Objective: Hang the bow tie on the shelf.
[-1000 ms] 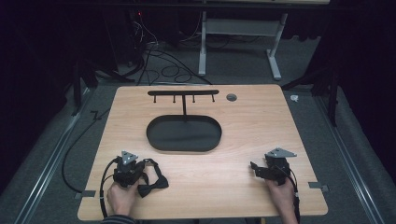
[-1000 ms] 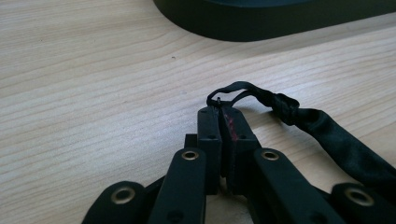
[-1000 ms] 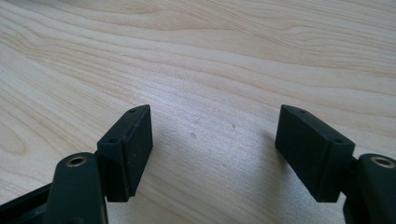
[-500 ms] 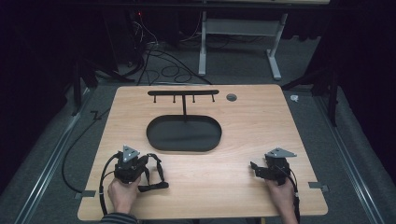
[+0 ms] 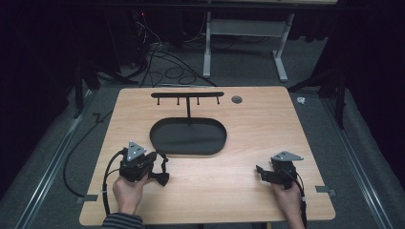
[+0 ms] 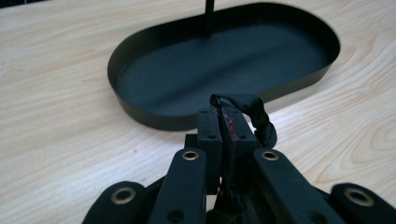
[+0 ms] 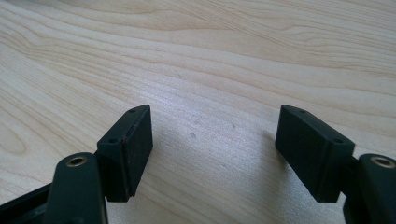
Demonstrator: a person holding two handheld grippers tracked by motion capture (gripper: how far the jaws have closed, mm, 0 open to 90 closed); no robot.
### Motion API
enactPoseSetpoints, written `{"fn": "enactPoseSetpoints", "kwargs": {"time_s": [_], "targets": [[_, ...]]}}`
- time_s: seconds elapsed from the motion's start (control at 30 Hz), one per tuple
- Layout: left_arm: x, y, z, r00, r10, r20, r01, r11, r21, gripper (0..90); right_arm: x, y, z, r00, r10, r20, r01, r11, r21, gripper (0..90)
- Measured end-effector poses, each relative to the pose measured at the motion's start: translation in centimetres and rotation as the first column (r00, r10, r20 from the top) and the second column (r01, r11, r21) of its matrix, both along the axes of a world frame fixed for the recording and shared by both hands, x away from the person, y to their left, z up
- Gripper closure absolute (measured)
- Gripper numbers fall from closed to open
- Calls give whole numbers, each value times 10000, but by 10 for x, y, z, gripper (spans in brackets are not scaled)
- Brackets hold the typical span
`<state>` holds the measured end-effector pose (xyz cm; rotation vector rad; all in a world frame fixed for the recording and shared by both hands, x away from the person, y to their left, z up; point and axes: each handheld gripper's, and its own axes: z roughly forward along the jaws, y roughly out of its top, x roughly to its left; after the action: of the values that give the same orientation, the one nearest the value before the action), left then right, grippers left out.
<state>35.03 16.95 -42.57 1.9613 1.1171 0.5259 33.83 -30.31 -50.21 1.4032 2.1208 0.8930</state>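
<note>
A black oval tray sits mid-table, with a thin post rising from its far rim to a black bar with several hooks. My left gripper hovers just off the tray's near-left rim, shut on a black fabric band that droops from its jaws. In the left gripper view the jaws are pressed together, the band loops out to their right, and the tray lies straight ahead. My right gripper rests low at the near right, open over bare wood.
The wooden table has a small round hole at the back near the hook bar. Cables and a white desk frame stand on the floor beyond the far edge. Both hands hold the grippers at the near edge.
My left gripper has moved forward and a little right toward the tray, carrying the black band, which now hangs more bunched. The right gripper has stayed put.
</note>
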Motion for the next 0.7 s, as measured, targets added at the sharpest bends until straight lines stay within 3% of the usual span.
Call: {"fn": "enactPoseSetpoints", "kwargs": {"time_s": [0.4,0.7], "targets": [[7,-5,23,9990,-135,417,148,9994,-320,868,0,0,0,10000,6,-1,-6,10000,4,288],[17,-11,32,9979,-210,605,226,9994,-275,870,0,0,0,10000,5,1,-5,10000,0,288]]}}
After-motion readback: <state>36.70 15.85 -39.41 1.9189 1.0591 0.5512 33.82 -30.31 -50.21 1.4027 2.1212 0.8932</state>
